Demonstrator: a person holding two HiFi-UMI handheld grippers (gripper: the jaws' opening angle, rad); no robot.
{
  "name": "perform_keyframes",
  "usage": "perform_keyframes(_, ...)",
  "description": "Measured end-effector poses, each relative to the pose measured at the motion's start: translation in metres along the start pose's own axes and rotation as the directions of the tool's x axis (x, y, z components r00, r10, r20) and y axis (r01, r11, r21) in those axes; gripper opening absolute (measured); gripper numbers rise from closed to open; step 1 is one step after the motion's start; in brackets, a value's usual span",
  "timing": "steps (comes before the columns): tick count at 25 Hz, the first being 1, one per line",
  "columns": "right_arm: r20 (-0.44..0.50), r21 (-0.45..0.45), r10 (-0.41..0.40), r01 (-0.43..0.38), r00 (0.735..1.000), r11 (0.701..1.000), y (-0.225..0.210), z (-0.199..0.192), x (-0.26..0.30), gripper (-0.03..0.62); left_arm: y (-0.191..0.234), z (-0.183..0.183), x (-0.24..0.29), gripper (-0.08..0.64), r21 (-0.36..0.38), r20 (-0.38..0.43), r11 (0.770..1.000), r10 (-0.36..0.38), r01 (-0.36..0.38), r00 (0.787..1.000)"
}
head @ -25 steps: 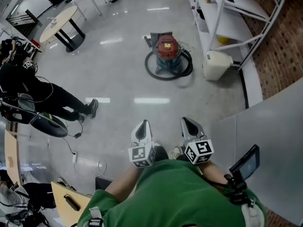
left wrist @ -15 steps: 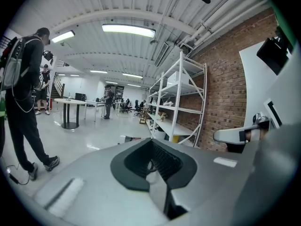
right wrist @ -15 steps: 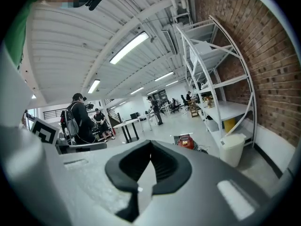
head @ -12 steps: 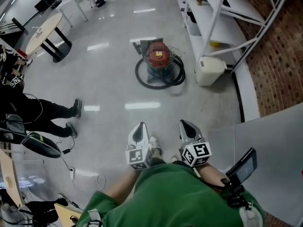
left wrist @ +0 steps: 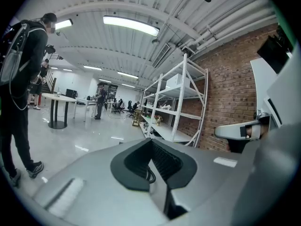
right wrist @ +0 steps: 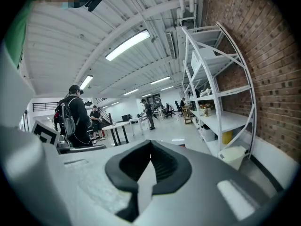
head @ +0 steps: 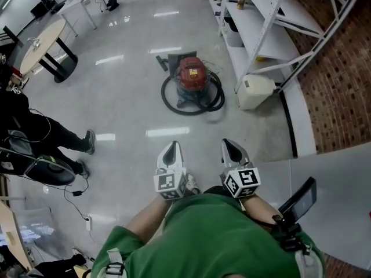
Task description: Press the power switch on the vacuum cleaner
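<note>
The vacuum cleaner [head: 192, 74] has a red round top and stands on the shiny floor, ringed by its coiled black hose [head: 174, 103]. I cannot make out its switch at this distance. My left gripper [head: 171, 154] and right gripper [head: 232, 151] are held side by side close to my body, both pointing towards the vacuum and well short of it. Both are shut with nothing in them. In the left gripper view the jaws [left wrist: 153, 142] meet, and the right gripper view shows its jaws [right wrist: 150, 147] closed too. Their bodies hide the vacuum in both gripper views.
White metal shelving [head: 261, 22] runs along the brick wall at the right, with a white plastic canister [head: 255, 90] at its foot beside the vacuum. A person [head: 35, 132] sits at the left near floor cables [head: 81, 196]. A round table [head: 40, 42] stands far left. A grey panel [head: 336, 190] is at my right.
I have walked forward: the vacuum, shelving and canister have come nearer and slid left in the head view. Both grippers stayed shut in front of my body.
</note>
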State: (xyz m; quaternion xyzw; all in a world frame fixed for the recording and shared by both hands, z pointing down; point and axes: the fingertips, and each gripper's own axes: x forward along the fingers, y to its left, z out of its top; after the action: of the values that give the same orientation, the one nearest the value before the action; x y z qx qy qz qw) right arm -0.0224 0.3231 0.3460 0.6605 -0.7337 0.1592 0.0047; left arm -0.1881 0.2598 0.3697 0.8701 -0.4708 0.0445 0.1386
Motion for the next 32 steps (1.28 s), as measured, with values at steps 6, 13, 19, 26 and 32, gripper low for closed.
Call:
perform_keyframes(6, 0.007, -0.028, -0.017, 0.017, 1.0, 0.999, 0.011, 0.021, 0.027, 0.003, 0.029, 0.011, 0.012, 0.008, -0.006, 0.0, 1.0, 0.009, -0.009, 1.0)
perform_keyframes(13, 0.012, -0.051, -0.038, 0.038, 0.999, 0.998, 0.009, 0.025, 0.052, 0.003, 0.041, 0.016, 0.028, 0.008, -0.041, 0.013, 0.999, -0.004, 0.004, 1.0)
perform_keyframes(19, 0.002, -0.04, -0.035, 0.035, 0.999, 0.999, -0.008, 0.03, 0.086, 0.003, 0.051, 0.034, 0.056, 0.008, -0.055, 0.003, 0.998, 0.02, -0.02, 1.0)
perform_keyframes(26, 0.016, -0.005, -0.018, 0.018, 1.0, 1.0, -0.044, 0.047, 0.138, 0.003, 0.055, 0.047, 0.108, 0.008, -0.02, -0.014, 0.999, 0.039, -0.039, 0.999)
perform_keyframes(32, 0.011, 0.034, 0.0, 0.0, 1.0, 0.999, -0.098, 0.061, 0.187, 0.003, 0.047, 0.059, 0.172, 0.008, 0.029, -0.03, 0.997, 0.078, -0.077, 0.997)
